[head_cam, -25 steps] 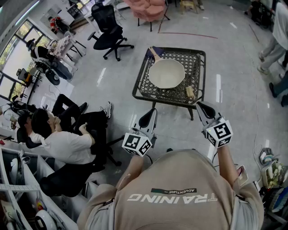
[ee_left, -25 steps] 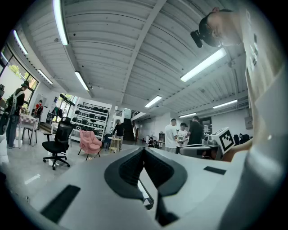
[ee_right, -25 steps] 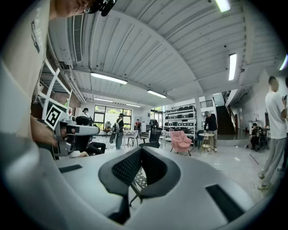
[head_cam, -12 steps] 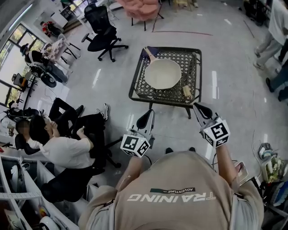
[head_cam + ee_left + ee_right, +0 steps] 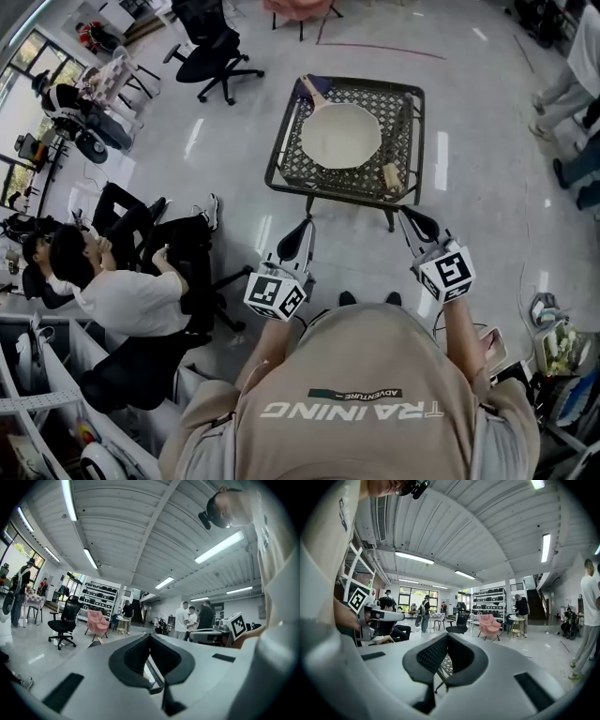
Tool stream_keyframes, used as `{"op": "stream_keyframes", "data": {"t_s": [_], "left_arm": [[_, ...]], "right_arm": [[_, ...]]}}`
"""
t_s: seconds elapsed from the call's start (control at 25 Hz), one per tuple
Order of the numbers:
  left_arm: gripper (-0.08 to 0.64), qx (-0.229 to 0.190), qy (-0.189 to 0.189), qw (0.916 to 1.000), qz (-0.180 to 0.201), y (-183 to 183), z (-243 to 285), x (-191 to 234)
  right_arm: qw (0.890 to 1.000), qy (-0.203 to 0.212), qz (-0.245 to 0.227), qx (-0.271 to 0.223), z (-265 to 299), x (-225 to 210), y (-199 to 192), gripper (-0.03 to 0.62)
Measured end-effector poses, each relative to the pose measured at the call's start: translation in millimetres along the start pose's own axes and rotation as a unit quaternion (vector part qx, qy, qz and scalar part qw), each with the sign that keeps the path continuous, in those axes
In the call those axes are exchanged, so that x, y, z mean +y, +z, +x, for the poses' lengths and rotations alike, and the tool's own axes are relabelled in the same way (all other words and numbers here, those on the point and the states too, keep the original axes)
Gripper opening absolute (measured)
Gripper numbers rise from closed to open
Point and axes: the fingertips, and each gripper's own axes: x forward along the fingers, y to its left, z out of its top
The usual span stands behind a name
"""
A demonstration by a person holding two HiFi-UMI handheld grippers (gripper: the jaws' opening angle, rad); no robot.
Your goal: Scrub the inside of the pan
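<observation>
- Head view: pan point(image 5: 340, 135) is sitting on the mesh surface point(image 5: 410, 112), its handle pointing at the far-left corner.
- Both the left tongs point(image 5: 300, 228) and the right tongs point(image 5: 409, 217) are hovering short of the near edge, well apart from the pan.
- Jaws on each are pressing together, gripping nothing.

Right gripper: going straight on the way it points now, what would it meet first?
Probably the near edge of the wire table, by its right corner: the mesh shows past the shut right gripper in its own view. Nothing stands between; whether it hits rim or leg is unclear.
</observation>
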Motion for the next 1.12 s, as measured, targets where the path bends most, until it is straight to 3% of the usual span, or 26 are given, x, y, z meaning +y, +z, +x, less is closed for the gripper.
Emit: {"op": "stream_keyframes", "data": {"t_s": [0.32,0.72,0.96,1.12], "left_arm": [[0.017,0.013,-0.029,0.9995,-0.004,-7.8,-11.0,11.6],[0.017,0.032,-0.05,0.997,-0.049,-42.7,-26.5,31.3],[0.017,0.025,-0.058,0.9968,-0.048,-49.9,-20.7,33.9],[0.017,0.033,-0.049,0.9958,-0.07,-57.8,-16.6,32.3]], "right_arm": [[0.999,-0.025,0.004,0.026,11.4,19.3,-12.2,0.014],[0.997,-0.047,-0.014,0.065,7.7,42.1,-28.6,0.014],[0.996,-0.032,-0.031,0.073,6.1,53.2,-30.1,0.014],[0.996,-0.023,-0.033,0.081,7.7,51.6,-35.3,0.014]]}}
